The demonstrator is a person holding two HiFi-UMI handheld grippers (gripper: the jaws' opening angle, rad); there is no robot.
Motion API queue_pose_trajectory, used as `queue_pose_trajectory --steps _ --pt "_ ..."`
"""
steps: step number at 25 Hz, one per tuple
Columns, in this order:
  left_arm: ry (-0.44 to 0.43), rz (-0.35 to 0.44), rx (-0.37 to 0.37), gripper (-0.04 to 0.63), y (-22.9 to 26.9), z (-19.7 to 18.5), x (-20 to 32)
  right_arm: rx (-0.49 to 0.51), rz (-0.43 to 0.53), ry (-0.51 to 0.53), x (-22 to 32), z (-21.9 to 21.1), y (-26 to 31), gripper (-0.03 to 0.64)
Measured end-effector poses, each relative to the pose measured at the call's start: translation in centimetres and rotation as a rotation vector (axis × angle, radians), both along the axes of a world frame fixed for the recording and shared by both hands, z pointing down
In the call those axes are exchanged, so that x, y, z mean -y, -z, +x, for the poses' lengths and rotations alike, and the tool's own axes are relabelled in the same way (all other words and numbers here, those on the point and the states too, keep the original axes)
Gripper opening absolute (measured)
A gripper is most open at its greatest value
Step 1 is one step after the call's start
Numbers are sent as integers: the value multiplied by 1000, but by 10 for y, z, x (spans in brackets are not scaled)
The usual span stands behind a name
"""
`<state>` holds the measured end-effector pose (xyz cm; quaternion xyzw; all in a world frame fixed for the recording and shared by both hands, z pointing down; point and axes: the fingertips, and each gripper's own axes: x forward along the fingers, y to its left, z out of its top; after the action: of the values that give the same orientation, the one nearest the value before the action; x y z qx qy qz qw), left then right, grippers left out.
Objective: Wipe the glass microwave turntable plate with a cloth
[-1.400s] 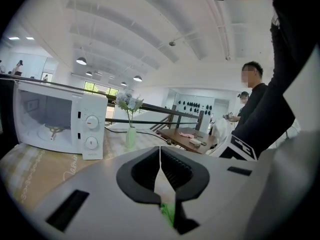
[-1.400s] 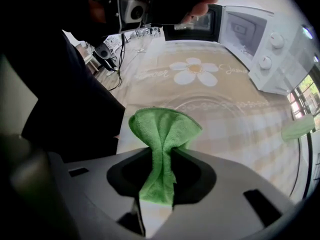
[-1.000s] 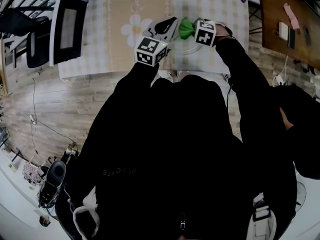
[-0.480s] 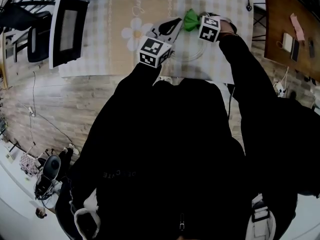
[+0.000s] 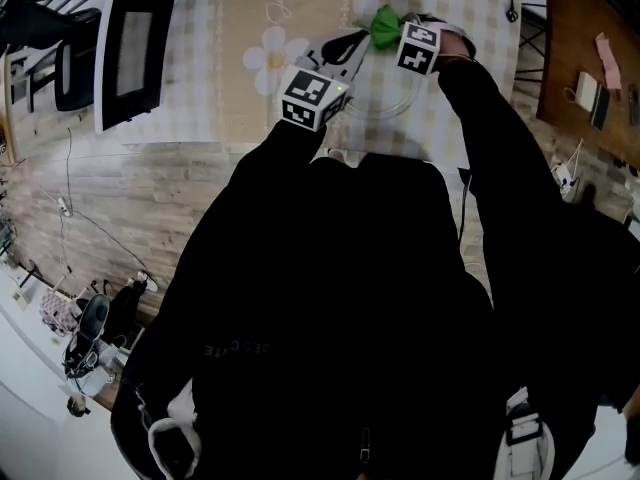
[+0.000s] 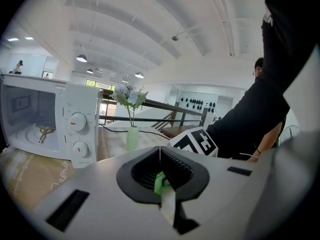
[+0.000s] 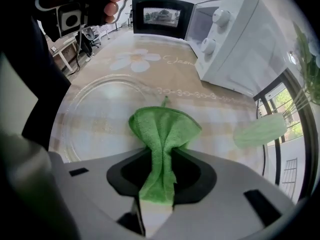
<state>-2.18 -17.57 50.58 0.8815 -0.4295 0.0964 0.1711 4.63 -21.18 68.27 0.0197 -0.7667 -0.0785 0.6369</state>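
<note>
You're clamping the green cloth (image 7: 163,129) in the right gripper (image 7: 160,156) and holding it over the glass turntable plate (image 7: 97,101), which is lying flat on the table (image 7: 150,59). You're holding the left gripper (image 6: 160,156) clenched, just beside the plate.

Left gripper, jaws together, facing the microwave

The left gripper (image 6: 160,159) has its jaws closed with a thin green sliver (image 6: 159,183) pinched between them; what it belongs to cannot be told. Beyond stand a white microwave (image 6: 55,124) with two dials and its cavity open, a pale green vase of flowers (image 6: 132,137), a marker cube (image 6: 195,141) and a dark sleeve (image 6: 260,109), on a patterned worktop (image 6: 20,176).
</note>
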Motion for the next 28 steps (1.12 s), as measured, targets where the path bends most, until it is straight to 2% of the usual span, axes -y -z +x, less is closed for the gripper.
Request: queue_pose_trajectory --steps 12,28 --pt "-22 -14 -3 21 -6 3 -8 6 -21 33 -24 2 -3 127" --pt "-90 -5 -4 21 -3 15 -45 -7 -125 13 -108 10 -5 127"
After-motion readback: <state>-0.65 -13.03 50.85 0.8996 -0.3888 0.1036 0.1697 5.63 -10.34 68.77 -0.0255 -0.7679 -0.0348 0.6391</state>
